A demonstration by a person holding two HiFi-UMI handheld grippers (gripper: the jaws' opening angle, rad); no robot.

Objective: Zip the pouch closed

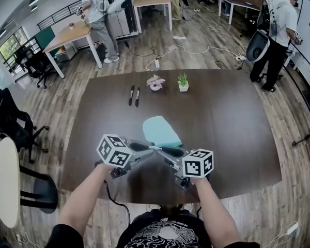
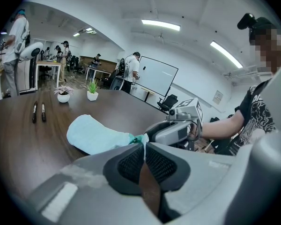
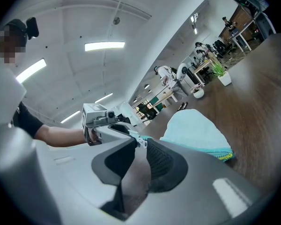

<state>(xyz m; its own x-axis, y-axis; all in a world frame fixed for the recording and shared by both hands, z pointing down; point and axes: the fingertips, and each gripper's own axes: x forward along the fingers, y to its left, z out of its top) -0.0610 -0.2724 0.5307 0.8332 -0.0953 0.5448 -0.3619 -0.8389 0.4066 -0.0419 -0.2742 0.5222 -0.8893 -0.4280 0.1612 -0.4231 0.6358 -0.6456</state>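
Pouch (image 1: 160, 129) end hidden behind claws: left claw (image 2: 144, 148) pinches its corner, right claw (image 1: 163, 150) the zip pull (image 3: 141, 142).

Pale turquoise pouch (image 1: 160, 130) lies on brown table (image 1: 232, 118).

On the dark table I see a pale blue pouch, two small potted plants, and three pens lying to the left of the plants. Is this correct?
Not fully. There are two pens, not three; the head view shows them side by side. The rest holds: they lie left of the two small potted plants, and the pale blue pouch is on the dark table.
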